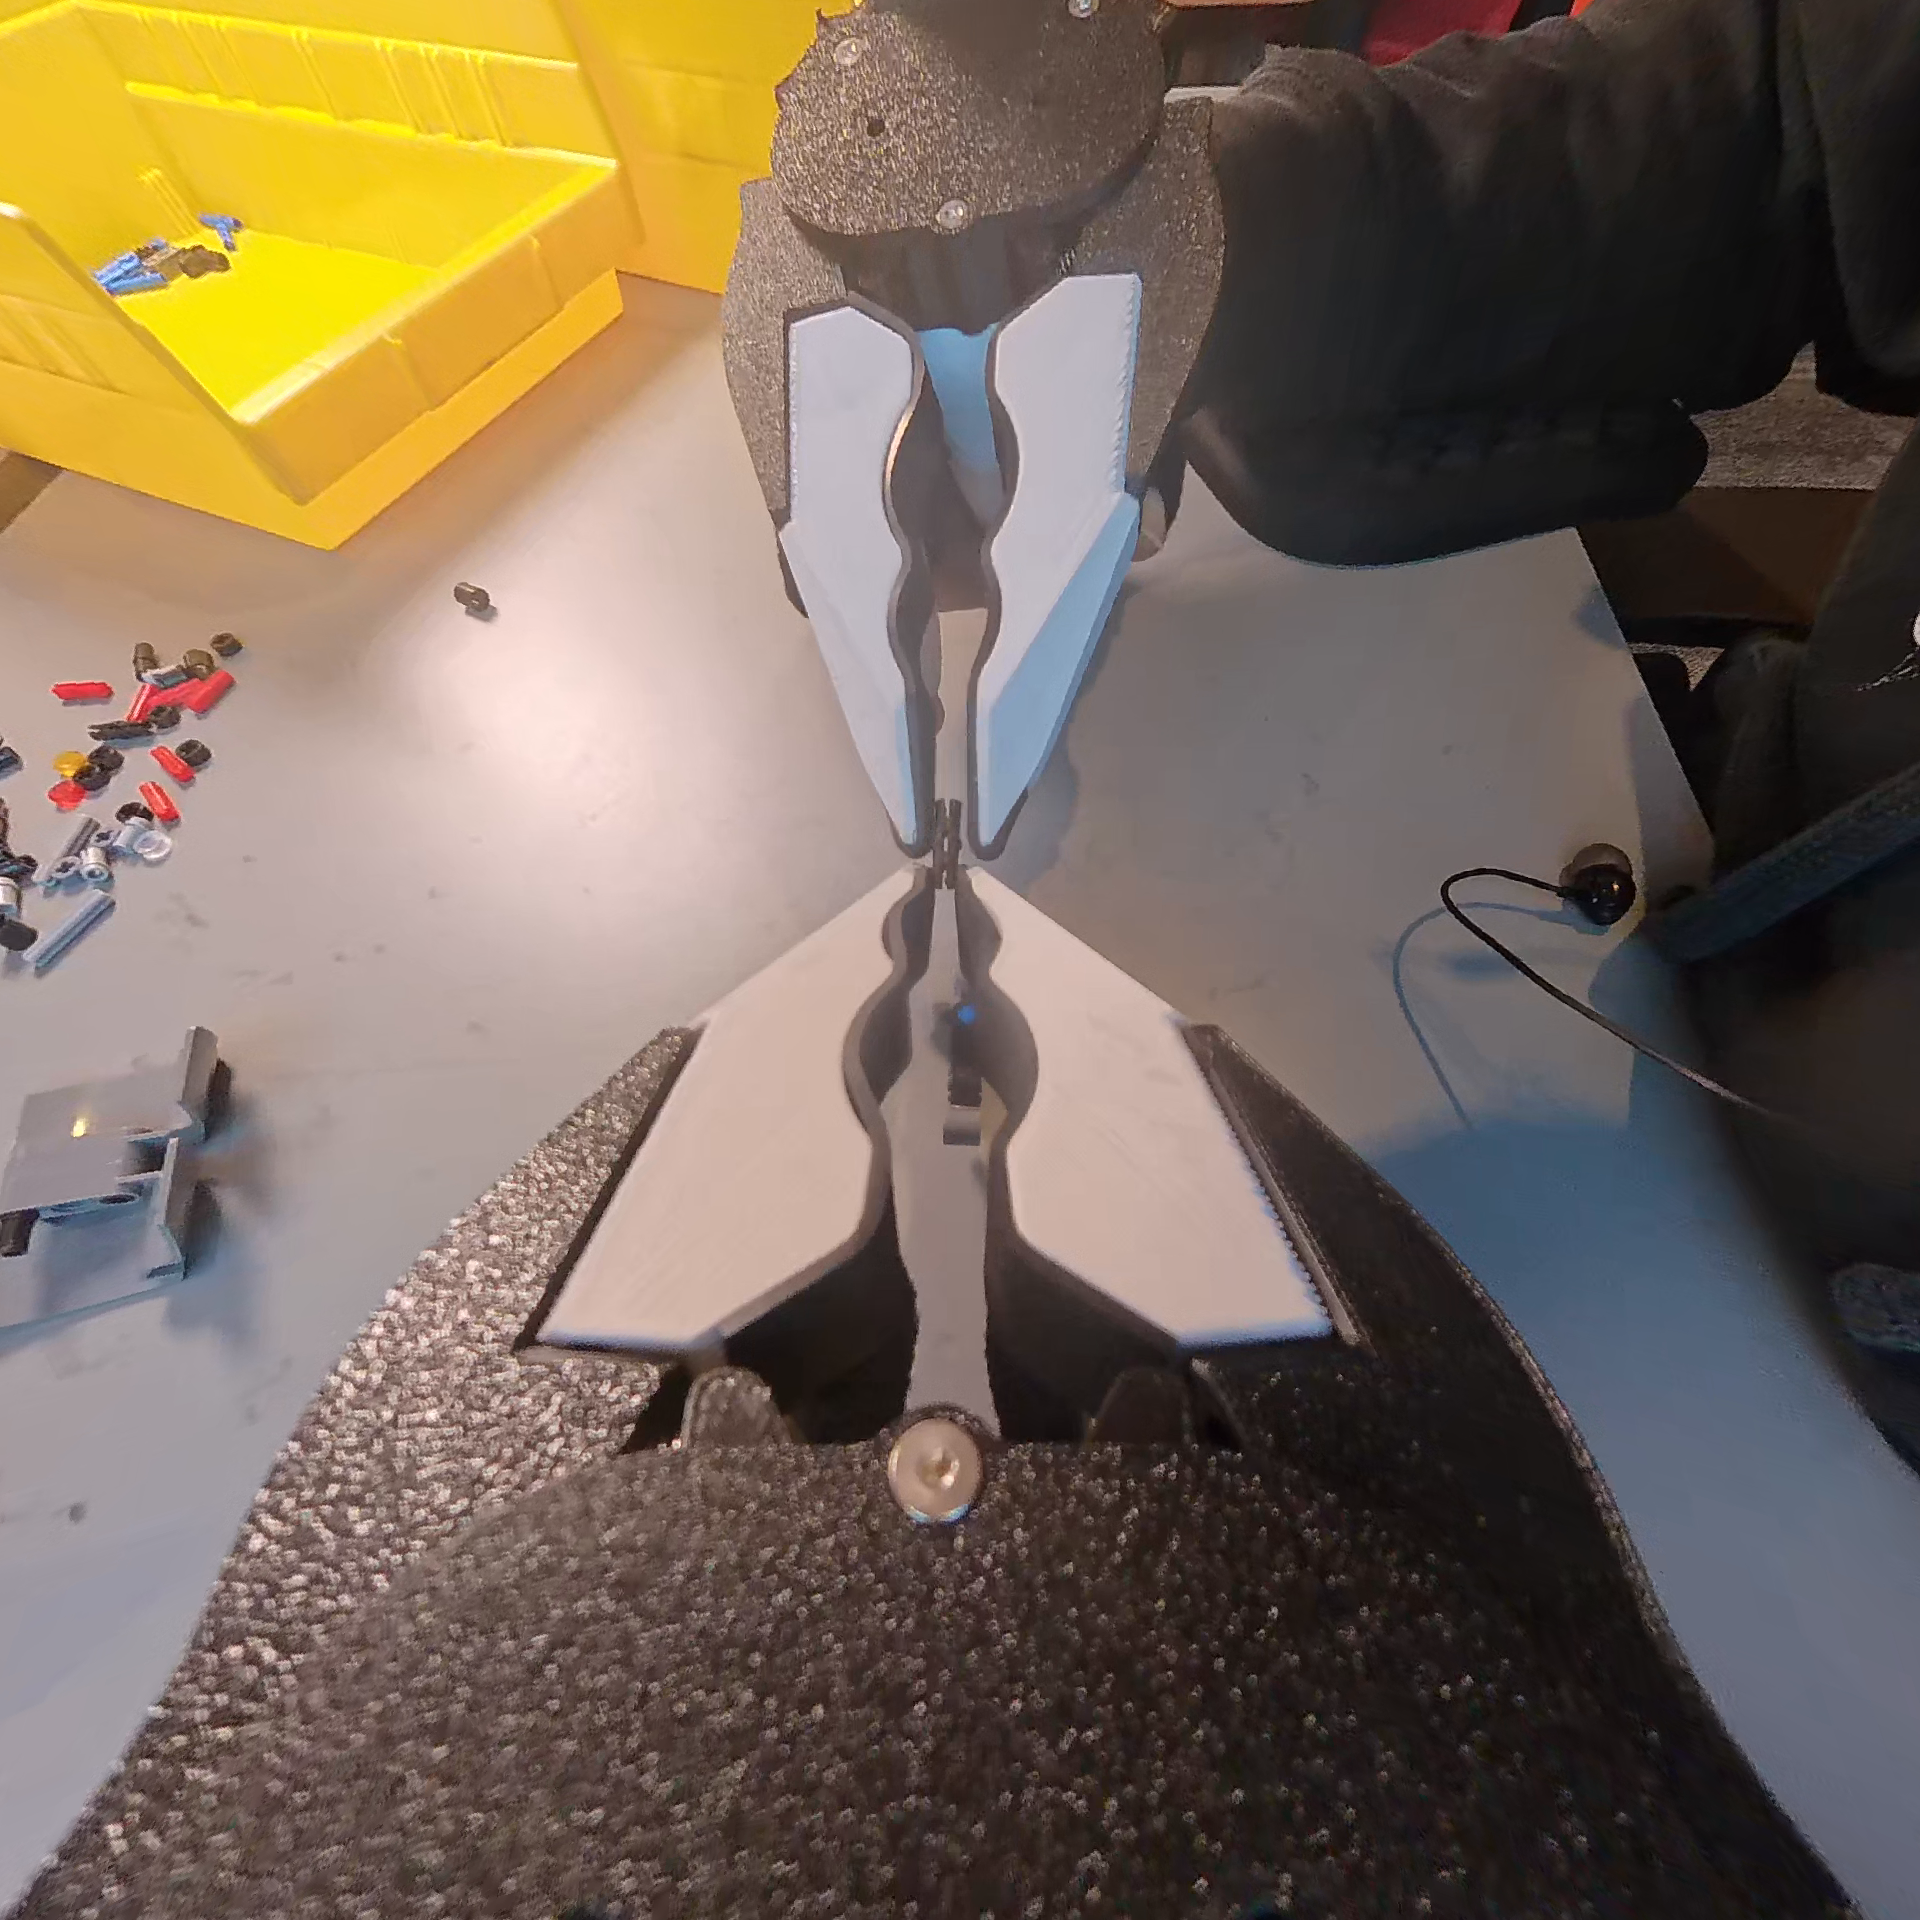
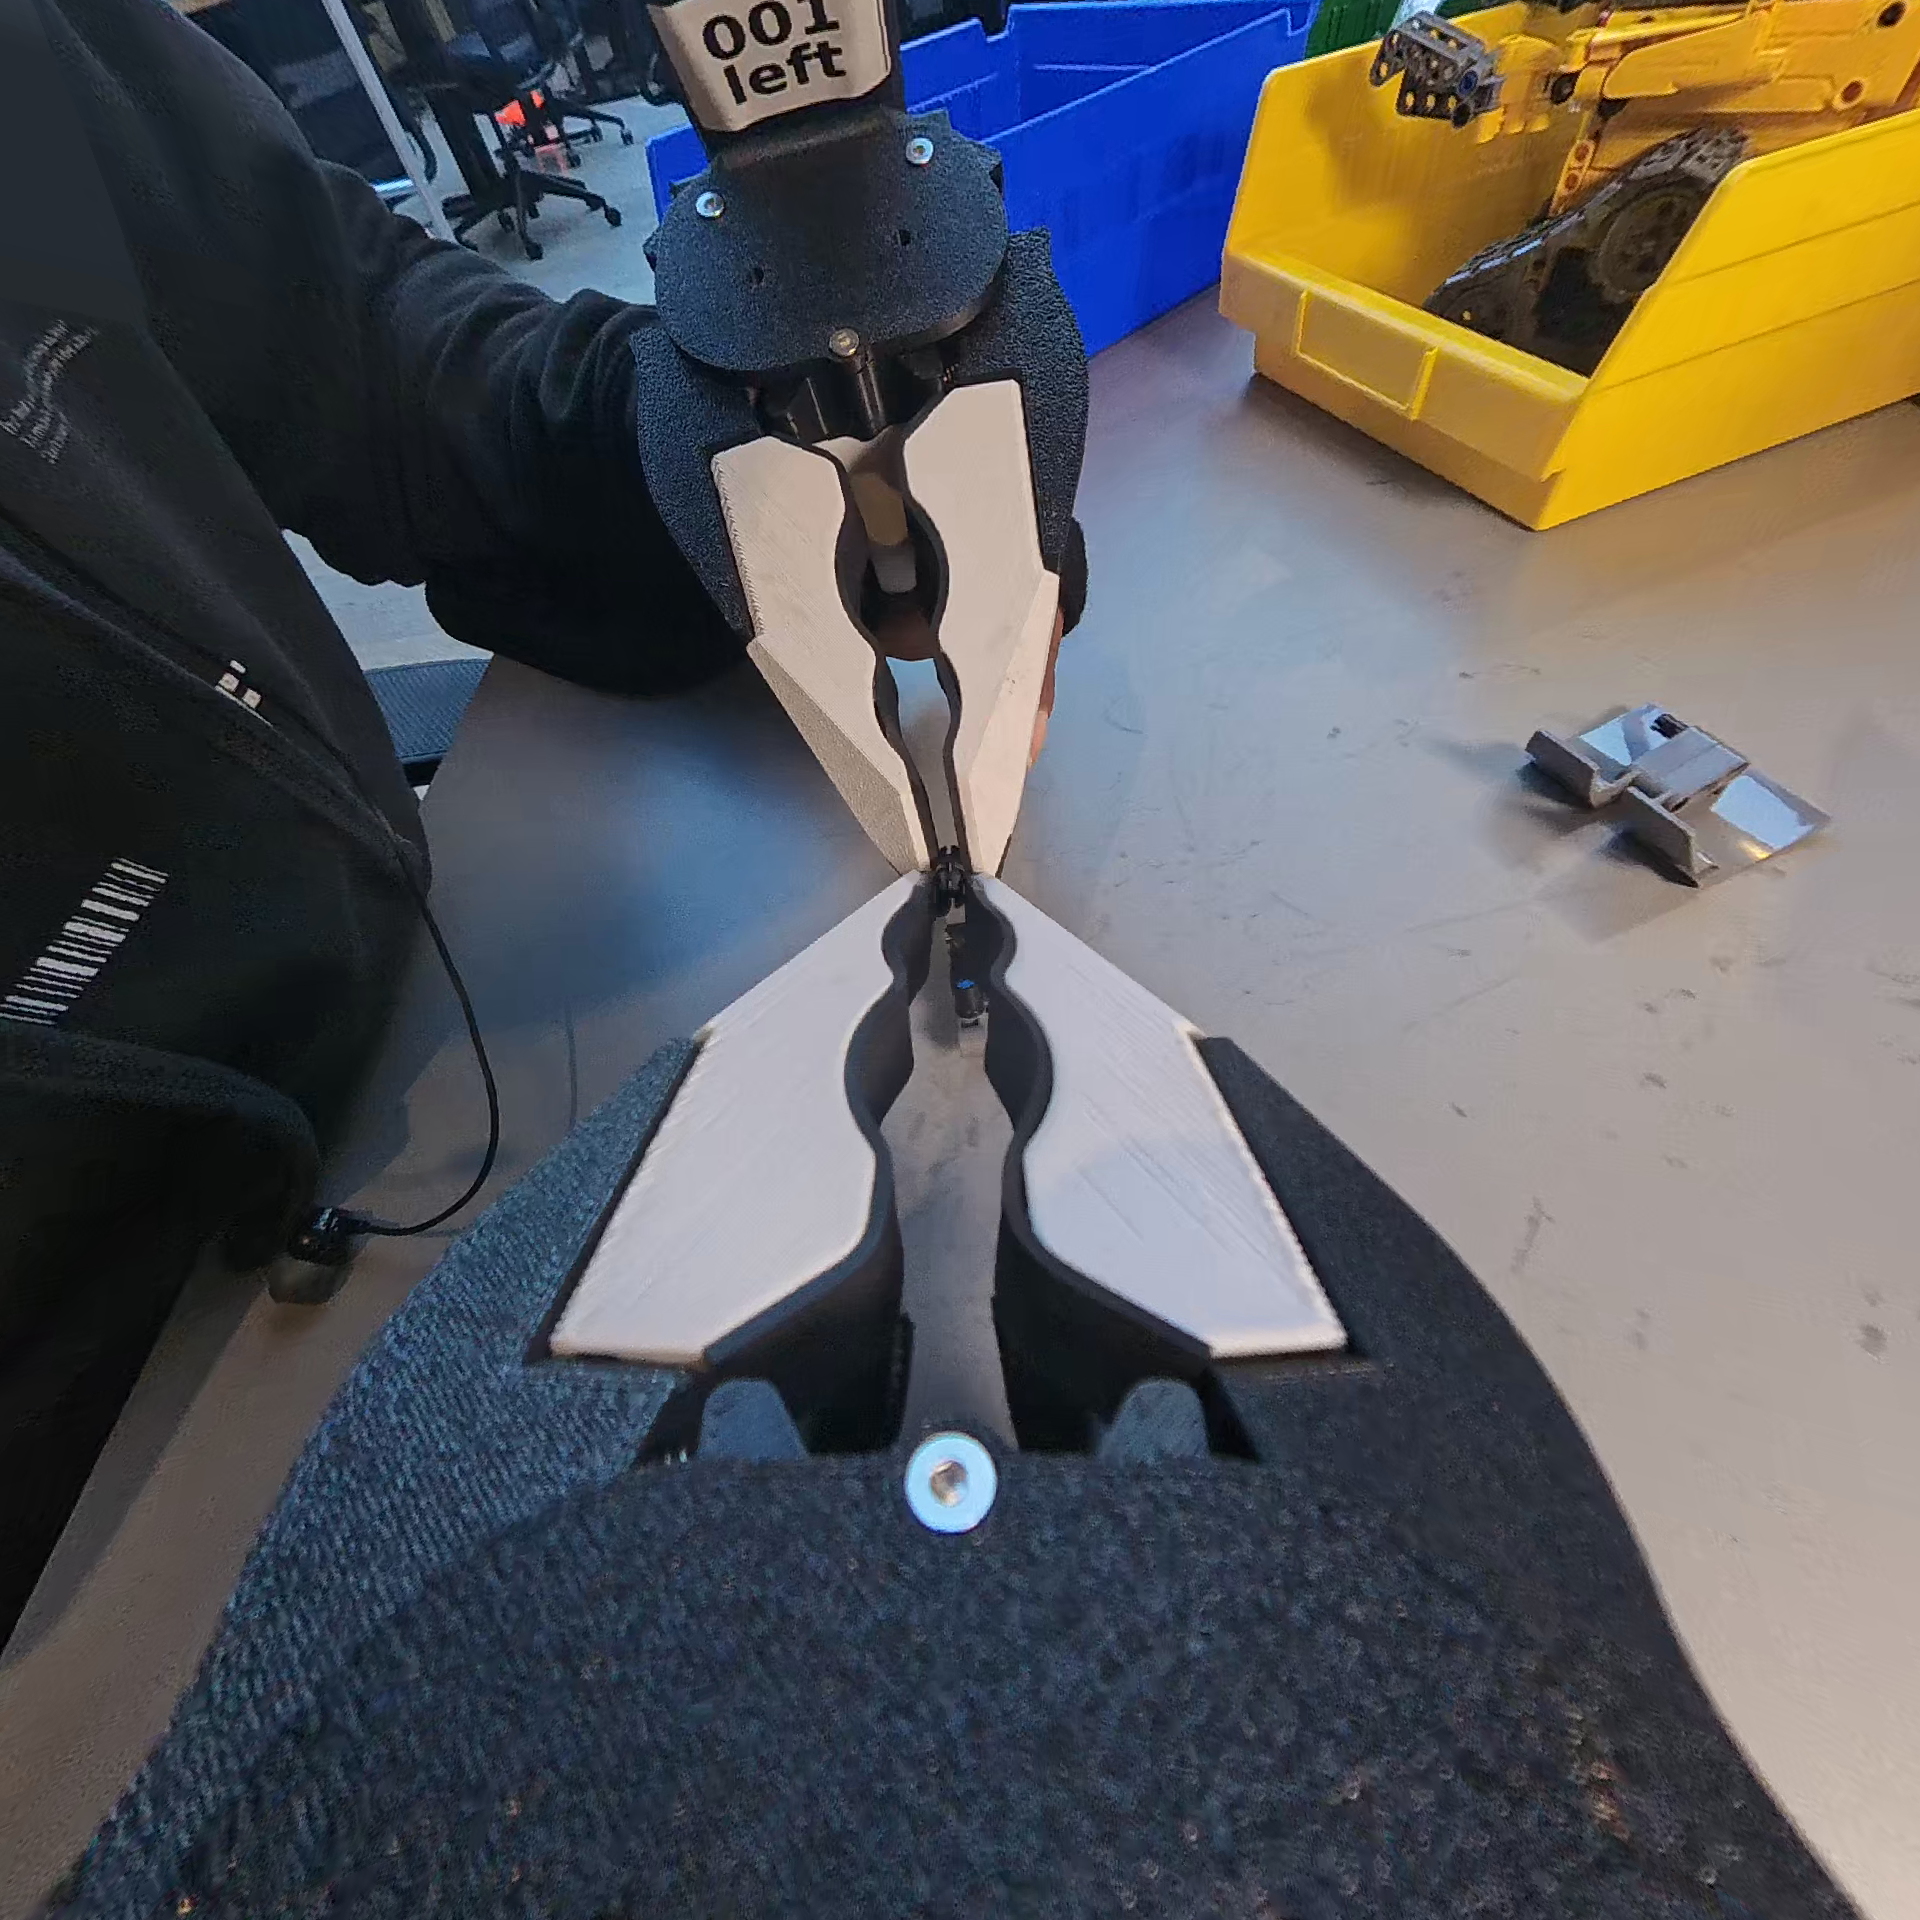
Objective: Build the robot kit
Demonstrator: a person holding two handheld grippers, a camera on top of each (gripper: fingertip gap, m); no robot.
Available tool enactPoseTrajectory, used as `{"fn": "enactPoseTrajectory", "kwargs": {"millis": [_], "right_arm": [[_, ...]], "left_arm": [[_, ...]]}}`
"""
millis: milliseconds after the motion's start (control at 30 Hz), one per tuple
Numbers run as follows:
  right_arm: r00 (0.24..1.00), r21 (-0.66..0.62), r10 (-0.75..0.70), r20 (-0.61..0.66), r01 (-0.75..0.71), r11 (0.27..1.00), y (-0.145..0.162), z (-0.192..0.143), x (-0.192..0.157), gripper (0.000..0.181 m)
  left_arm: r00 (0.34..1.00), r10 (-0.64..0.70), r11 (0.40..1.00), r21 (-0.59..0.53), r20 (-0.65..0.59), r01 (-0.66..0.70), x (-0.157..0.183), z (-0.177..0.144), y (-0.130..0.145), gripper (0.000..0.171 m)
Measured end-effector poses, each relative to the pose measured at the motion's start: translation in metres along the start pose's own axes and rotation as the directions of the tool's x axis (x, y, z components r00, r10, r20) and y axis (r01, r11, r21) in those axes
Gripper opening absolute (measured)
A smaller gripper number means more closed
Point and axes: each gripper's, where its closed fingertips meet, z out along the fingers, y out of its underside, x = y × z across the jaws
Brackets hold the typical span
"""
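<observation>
Left claw and right claw tip to tip above grey counter, each clamped on one end of small black pin piece, loose parts pile far left, yellow bin beyond.

A workshop or lab is suggested. Yellow parts bins are set on a grey worktable. Office chairs are seen far left.
</observation>
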Motion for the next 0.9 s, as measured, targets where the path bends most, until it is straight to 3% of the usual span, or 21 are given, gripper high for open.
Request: {"fn": "enactPoseTrajectory", "kwargs": {"millis": [367,467,733,900], "right_arm": [[1.000,-0.015,-0.001,0.004,0.001,1.000,0.004,0.002,0.000,0.004],[1.000,-0.029,0.005,-0.009,-0.005,1.000,0.008,0.003,0.004,0.005],[0.999,-0.053,0.023,-0.036,-0.025,0.998,0.016,0.001,0.012,0.004],[0.998,-0.049,0.051,-0.036,-0.052,0.997,0.017,0.001,0.016,0.004]], "left_arm": [[0.999,-0.042,0.999,-0.014,-0.025,0.041,0.001,0.002,0.004,0.004],[0.996,-0.077,0.997,-0.011,-0.041,0.076,0.000,0.001,0.005,0.018],[0.982,-0.167,0.977,-0.147,-0.087,0.154,0.000,0.004,0.036,0.036],[0.990,-0.120,0.968,-0.229,-0.071,0.101,0.002,0.009,0.051,0.036]]}}
